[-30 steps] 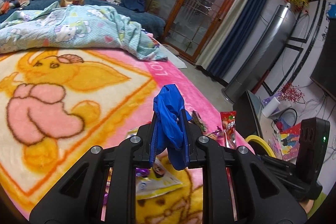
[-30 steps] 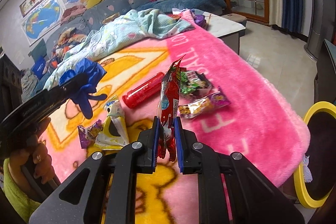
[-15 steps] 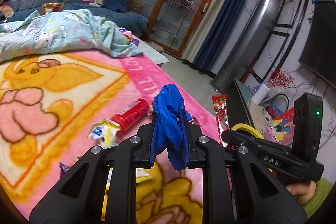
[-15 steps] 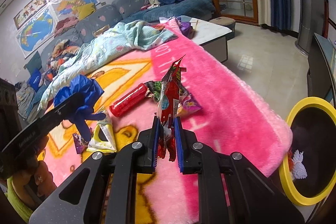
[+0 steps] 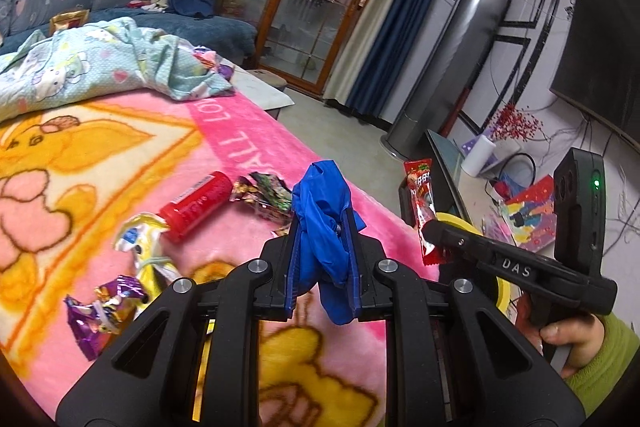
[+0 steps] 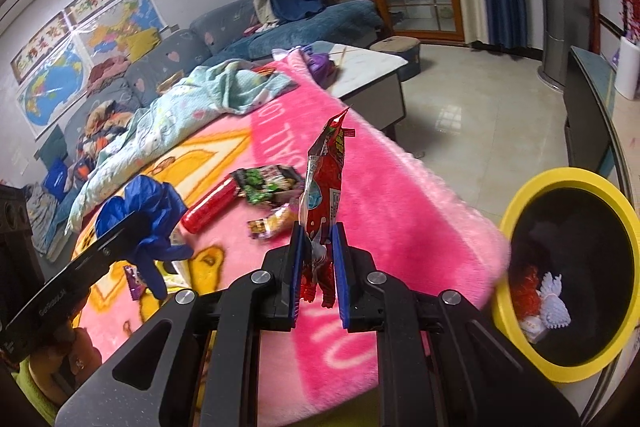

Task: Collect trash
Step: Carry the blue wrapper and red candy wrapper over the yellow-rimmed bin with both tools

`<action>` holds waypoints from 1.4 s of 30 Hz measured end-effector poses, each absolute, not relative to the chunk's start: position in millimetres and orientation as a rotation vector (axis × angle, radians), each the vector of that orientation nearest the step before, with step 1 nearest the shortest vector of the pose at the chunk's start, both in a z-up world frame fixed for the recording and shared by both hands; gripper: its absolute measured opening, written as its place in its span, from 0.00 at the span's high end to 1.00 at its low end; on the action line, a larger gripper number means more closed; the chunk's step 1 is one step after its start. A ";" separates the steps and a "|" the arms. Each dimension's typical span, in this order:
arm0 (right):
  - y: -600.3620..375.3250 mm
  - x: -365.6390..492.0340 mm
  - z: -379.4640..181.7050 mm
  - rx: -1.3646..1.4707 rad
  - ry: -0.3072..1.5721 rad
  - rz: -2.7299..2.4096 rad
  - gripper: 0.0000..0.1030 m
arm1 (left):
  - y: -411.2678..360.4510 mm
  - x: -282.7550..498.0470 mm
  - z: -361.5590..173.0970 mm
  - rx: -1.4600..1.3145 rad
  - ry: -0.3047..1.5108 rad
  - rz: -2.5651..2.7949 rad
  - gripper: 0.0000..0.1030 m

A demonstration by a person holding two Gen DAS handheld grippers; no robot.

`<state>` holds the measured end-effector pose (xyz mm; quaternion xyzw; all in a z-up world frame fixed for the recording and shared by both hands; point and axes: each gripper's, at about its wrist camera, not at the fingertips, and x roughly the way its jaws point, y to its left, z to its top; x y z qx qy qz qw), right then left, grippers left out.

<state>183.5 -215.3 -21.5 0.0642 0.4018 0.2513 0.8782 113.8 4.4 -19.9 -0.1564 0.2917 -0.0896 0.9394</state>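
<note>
My left gripper (image 5: pixel 322 247) is shut on a crumpled blue glove (image 5: pixel 324 211), held above the pink blanket (image 5: pixel 240 131); the glove also shows at the left of the right wrist view (image 6: pixel 144 219). My right gripper (image 6: pixel 316 247) is shut on a red snack wrapper (image 6: pixel 326 183), which stands upright between the jaws and also shows in the left wrist view (image 5: pixel 422 203). A yellow-rimmed black bin (image 6: pixel 576 275) stands on the floor at the right, off the blanket's edge, with some trash inside.
On the blanket lie a red tube (image 5: pixel 196 205), a green-black wrapper (image 5: pixel 264 187), a yellow-white packet (image 5: pixel 144 243) and a purple wrapper (image 5: pixel 104 311). A light blue quilt (image 5: pixel 100 67) is bunched at the far end. Tiled floor and a TV stand (image 6: pixel 588 123) lie right.
Both grippers have swung right towards the blanket's edge, each keeping its hold. The yellow-rimmed bin has come further into the right wrist view.
</note>
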 end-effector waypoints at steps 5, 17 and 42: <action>-234.4 184.7 -23.3 0.157 0.830 0.489 0.86 | -12.2 115.5 -20.7 -0.293 0.605 -0.212 0.87; -277.8 187.2 -25.5 0.220 0.810 0.413 0.86 | -54.8 120.4 -24.1 -0.206 0.623 -0.287 0.87; -386.7 192.3 -34.9 0.375 0.757 0.172 0.86 | -149.3 142.7 -27.2 -0.072 0.637 -0.468 0.87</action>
